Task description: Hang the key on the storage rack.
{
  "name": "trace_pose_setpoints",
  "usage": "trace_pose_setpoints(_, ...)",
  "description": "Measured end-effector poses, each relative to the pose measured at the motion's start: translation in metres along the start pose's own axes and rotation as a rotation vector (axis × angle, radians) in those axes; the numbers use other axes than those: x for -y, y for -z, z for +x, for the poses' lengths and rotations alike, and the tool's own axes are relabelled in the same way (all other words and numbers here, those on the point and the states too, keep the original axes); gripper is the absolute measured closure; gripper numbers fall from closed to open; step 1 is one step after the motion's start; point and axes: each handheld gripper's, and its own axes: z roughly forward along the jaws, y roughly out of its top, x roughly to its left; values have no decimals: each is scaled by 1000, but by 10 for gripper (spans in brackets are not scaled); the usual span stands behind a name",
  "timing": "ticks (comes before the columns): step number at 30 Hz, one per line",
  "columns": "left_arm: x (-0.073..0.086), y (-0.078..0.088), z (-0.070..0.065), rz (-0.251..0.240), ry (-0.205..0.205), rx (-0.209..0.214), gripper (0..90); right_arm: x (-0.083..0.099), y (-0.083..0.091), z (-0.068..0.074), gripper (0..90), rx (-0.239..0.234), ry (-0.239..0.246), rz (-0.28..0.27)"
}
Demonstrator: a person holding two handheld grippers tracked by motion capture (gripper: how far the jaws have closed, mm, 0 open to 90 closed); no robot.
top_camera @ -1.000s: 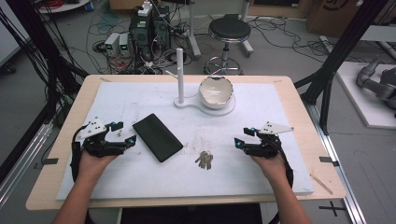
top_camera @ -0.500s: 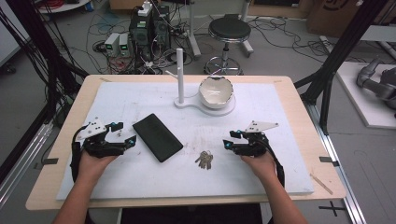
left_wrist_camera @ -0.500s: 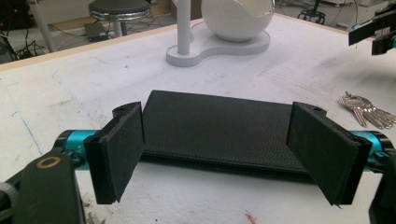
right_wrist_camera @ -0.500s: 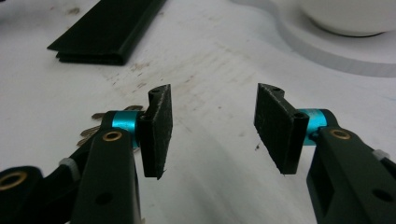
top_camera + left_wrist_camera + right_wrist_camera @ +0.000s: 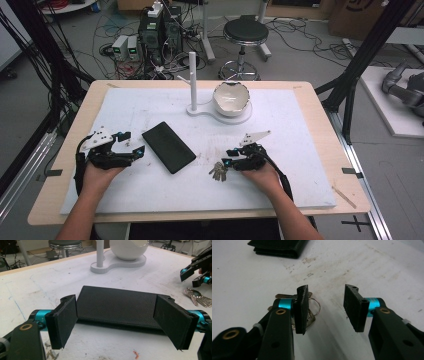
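Pale wooden table (image 5: 320,107) under a white foam mat (image 5: 295,130)
On the mat: black leather wallet (image 5: 168,147), silver key bunch (image 5: 218,171), white bowl-and-post stand (image 5: 220,107).

Even bright light, slight blur

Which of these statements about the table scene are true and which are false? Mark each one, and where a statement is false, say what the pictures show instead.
1. The right claw is beside the bunch of keys. True.
2. The keys lie inside the white bowl. False: they lie on the white mat, well in front of the bowl.
3. The left claw is open, with the black wallet just ahead of it. True.
4. The right claw is shut tight on the keys. False: its jaws, which have just been closing, stand apart, and the keys sit behind one jaw, not between them.
5. The wallet stands on the bowl's stand. False: it lies flat on the mat.
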Motion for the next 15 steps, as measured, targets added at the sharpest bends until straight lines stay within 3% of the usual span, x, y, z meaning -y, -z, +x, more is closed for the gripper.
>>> trace_pose_setpoints(9,1,3,2,-2,5,-10,194,-2,-11,4,696,1,16,47)
trace_pose_setpoints(12,1,3,2,-3,4,-8,194,-2,-12,7,799,34,35,57)
trace_pose_setpoints(14,0,3,1,-2,3,-8,193,-3,-11,8,890,24,41,65)
trace_pose_setpoints(15,0,3,1,-3,2,-7,194,-3,-12,10,894,34,53,66)
